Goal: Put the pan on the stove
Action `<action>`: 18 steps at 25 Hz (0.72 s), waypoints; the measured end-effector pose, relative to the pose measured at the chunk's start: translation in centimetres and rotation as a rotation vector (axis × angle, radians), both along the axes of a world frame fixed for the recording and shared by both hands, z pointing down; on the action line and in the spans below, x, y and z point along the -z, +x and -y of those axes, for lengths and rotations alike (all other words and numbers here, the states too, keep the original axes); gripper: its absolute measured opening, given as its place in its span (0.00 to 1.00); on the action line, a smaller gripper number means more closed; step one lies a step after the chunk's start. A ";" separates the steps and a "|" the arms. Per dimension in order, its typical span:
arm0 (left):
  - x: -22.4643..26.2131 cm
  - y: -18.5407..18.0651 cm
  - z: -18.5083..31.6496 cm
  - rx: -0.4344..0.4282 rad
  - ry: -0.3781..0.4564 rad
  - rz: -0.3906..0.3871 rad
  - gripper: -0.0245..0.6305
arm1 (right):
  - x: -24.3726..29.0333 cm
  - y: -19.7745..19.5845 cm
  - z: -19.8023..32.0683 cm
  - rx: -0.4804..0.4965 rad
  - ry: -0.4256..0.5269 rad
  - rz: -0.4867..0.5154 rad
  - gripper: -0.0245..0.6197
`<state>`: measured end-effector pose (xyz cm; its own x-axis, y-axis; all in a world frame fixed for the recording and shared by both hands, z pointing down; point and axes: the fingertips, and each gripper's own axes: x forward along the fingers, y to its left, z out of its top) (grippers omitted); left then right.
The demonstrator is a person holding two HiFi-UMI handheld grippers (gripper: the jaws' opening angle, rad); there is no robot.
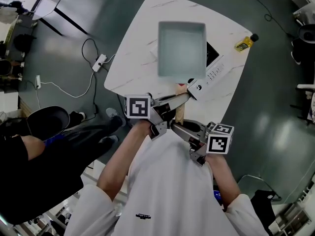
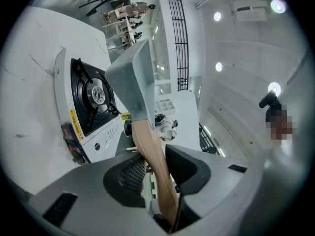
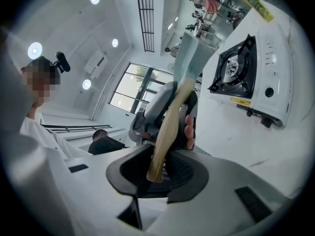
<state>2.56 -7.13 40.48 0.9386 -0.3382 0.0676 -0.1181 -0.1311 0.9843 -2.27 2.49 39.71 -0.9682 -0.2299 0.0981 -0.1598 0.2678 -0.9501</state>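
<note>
The table [image 1: 132,53] in front of me is white with faint grey veins and has rounded corners. A white camping stove [image 1: 215,69] with a black burner top sits flat on it, toward my right. From my head I see only its front strip with the knob, while my left gripper view shows the burner ring and pan supports clearly [image 2: 91,100]. Beyond the stove, a small yellow bottle [image 1: 244,43] with a dark cap lies at the table's edge. The table stands on a dark, glossy floor [image 1: 64,48], where a white power strip [image 1: 99,62] and its cable lie to my left.
</note>
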 end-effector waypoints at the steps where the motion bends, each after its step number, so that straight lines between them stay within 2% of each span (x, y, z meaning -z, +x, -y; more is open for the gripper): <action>1: -0.3 0.0 0.3 -0.001 -0.003 -0.005 0.22 | -0.3 0.0 0.3 -0.004 -0.004 0.002 0.18; 12: -5.5 0.7 3.0 -0.069 -0.041 0.003 0.22 | -5.0 0.1 3.4 -0.082 -0.038 -0.016 0.18; 18: -8.5 0.3 3.7 -0.165 -0.054 0.014 0.22 | -8.0 -1.2 4.6 -0.132 -0.044 -0.022 0.18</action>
<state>2.84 -10.86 48.99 0.9799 -0.1753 0.0950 -0.1132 -0.0972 0.9888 -3.44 -2.13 47.67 -0.9273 -0.3505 0.1315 -0.2117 0.2011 -0.9564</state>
